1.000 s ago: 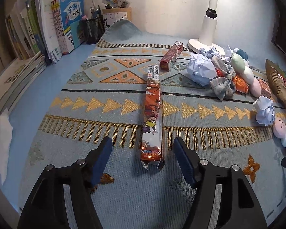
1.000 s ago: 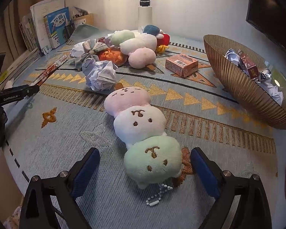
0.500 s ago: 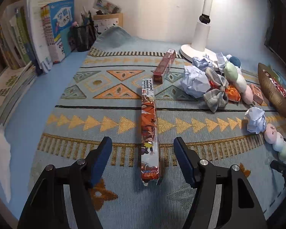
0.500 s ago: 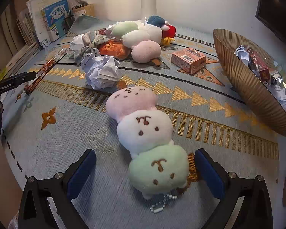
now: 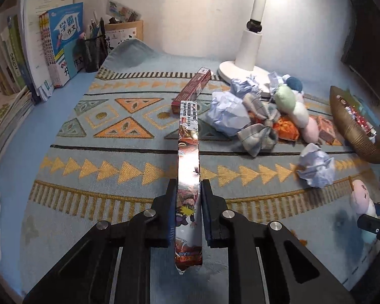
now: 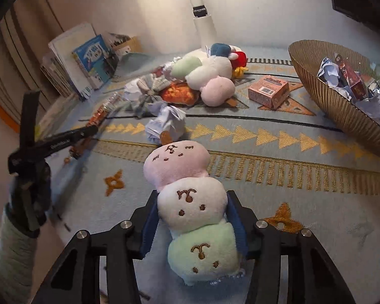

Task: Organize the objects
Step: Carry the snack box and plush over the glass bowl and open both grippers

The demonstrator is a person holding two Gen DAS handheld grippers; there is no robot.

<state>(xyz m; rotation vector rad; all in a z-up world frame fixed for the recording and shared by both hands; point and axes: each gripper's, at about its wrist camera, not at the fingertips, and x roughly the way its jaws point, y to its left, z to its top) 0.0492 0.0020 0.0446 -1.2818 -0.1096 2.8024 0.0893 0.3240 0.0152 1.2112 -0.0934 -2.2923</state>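
Observation:
My left gripper (image 5: 188,187) is shut on the near part of a long, narrow box with orange cartoon print (image 5: 188,149). The box juts forward, tipped off the patterned blue rug (image 5: 109,152). In the right wrist view, a three-ball plush skewer in pink, white and green (image 6: 177,162) sits between the blue pads of my right gripper (image 6: 192,197). Its jaws are closing and squeeze the white middle ball. The plush (image 5: 359,197) also shows at the right edge of the left wrist view.
A ribbed golden bowl (image 6: 324,96) holding paper and wrappers stands at the right. A pile of plush toys, a checked bow and crumpled paper balls (image 5: 315,167) lies mid-rug by a white lamp base (image 5: 243,68). There is also a dark red box (image 5: 192,88), a small pink box (image 6: 268,91) and books (image 5: 60,50) at the left.
The left jaws closed on the long box and raised it off the rug. The right jaws closed in from wide onto the plush skewer and the view tilted.

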